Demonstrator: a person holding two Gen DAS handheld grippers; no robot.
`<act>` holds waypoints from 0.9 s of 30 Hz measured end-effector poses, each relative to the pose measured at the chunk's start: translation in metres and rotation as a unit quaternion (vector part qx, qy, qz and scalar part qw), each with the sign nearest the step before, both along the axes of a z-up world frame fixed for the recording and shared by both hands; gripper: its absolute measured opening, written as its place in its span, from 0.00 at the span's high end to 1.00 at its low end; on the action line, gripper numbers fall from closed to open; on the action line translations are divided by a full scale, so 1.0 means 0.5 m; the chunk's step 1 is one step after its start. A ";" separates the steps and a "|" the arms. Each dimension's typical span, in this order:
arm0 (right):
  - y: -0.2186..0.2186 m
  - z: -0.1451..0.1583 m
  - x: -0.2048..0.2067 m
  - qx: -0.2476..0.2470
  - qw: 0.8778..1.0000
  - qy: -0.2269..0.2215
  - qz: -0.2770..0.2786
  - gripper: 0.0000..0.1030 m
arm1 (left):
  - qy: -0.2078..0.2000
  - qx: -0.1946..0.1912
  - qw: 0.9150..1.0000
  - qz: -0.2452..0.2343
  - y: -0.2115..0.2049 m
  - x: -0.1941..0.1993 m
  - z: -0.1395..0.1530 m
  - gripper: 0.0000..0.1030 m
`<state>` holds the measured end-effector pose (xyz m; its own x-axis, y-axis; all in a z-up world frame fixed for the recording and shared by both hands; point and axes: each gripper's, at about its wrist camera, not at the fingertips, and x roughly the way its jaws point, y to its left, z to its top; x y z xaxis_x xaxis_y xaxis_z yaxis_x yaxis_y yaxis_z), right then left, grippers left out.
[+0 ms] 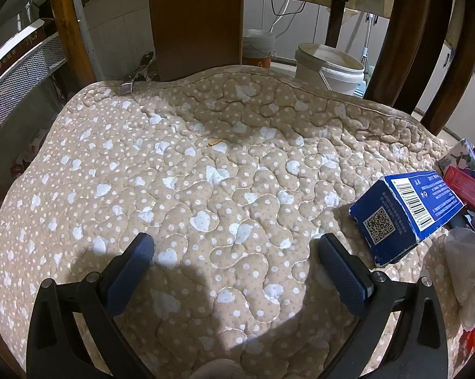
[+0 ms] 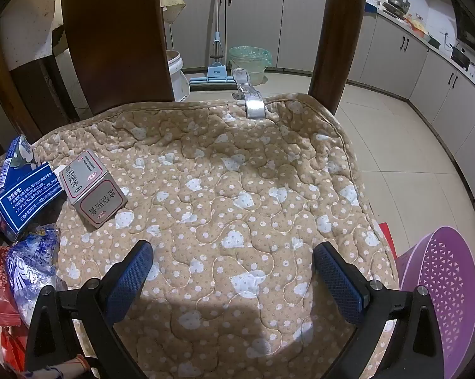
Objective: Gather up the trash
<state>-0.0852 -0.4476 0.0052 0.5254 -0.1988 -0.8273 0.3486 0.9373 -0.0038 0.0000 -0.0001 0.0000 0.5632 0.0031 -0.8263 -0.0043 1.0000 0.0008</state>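
1. Both grippers, left (image 1: 235,248) and right (image 2: 232,257), hover wide and empty over the quilt (image 2: 237,173).
2. Trash lies between them: blue box (image 1: 404,214), grey box (image 2: 92,186), wrappers (image 2: 32,259).
3. Purple basket (image 2: 442,284), right of the right fingers, likely receives it.

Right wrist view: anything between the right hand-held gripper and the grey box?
Nothing: only bare quilt lies between the open right hand-held gripper and the grey box.

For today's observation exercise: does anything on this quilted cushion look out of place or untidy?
Yes. Boxes lie tumbled on the quilted cushion: a grey box askew, a blue box tipped and scuffed, crumpled wrappers beside them. A small yellow scrap sits alone mid-cushion.
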 end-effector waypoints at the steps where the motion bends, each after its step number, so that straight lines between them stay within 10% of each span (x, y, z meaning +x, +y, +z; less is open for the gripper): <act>1: 0.000 0.000 0.000 0.000 1.000 0.000 0.000 0.00 | 0.000 0.000 1.000 0.000 0.000 0.000 0.000 0.00; 27: -0.023 0.046 -0.115 0.019 0.999 0.026 0.013 0.04 | 0.054 0.006 0.999 -0.001 0.012 -0.083 0.050 0.00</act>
